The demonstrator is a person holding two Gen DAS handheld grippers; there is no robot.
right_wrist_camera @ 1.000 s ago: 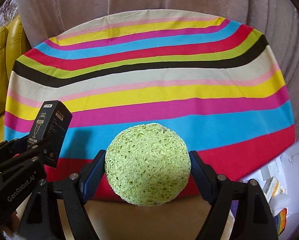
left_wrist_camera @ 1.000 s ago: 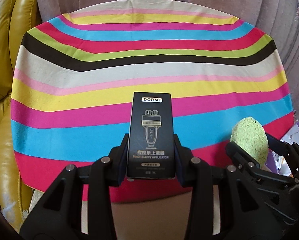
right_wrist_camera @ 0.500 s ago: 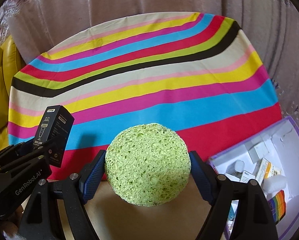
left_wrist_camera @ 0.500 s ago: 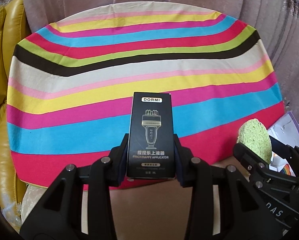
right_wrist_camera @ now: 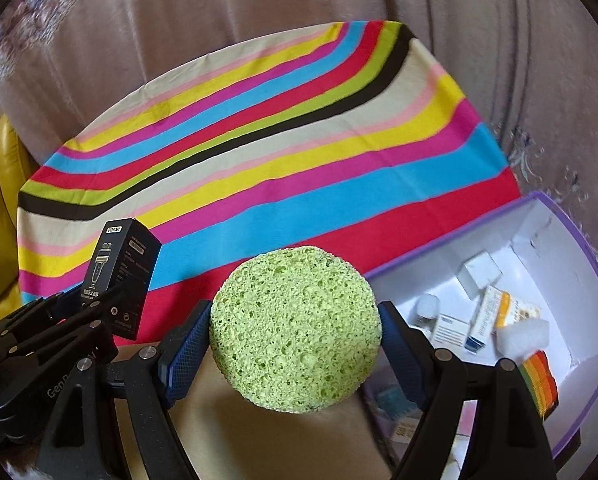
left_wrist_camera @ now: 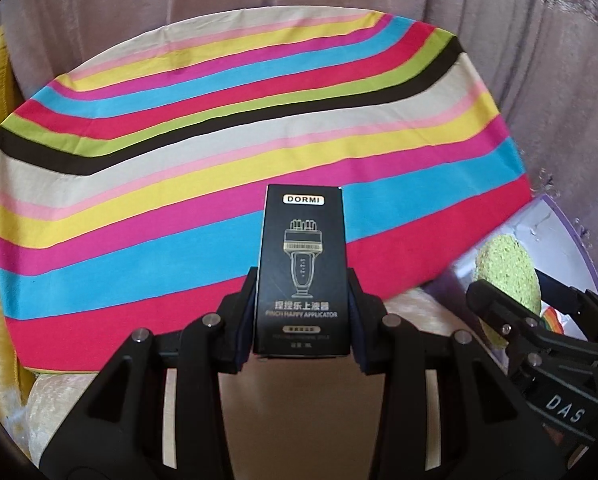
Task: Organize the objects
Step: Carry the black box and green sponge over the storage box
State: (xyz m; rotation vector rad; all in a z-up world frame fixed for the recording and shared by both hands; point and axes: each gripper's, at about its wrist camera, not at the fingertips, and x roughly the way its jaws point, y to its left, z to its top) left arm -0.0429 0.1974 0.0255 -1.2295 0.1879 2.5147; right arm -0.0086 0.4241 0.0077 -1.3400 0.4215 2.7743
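The left hand-held gripper [left_wrist_camera: 302,312] is clamped on a tall black cardboard box [left_wrist_camera: 302,272] with gold print of an applicator and a white brand label. Its pads press the two narrow sides low down, so the box stands upright with its printed face to the camera. The box has stiff, flat walls and sharp edges, so I judge that a side grip holds it without slipping. It is in the air, over the near edge of the worktop with the striped cloth [left_wrist_camera: 179,152]. This cloth is smooth woven fabric with bands of red, blue, pink, yellow, green and black, and it lies bare.

To the right, the right hand-held gripper [right_wrist_camera: 295,332] is clamped on a round light-green sponge [right_wrist_camera: 295,328]. The blue ribbed pads touch its left and right rim. The sponge is flat, porous and soft, so probably it gives a little under pressure.

At the far right stands a white open box with a purple rim [right_wrist_camera: 571,392], beside the worktop. It contains small medicine cartons and a rainbow-coloured item. I think both held things are on the way there.
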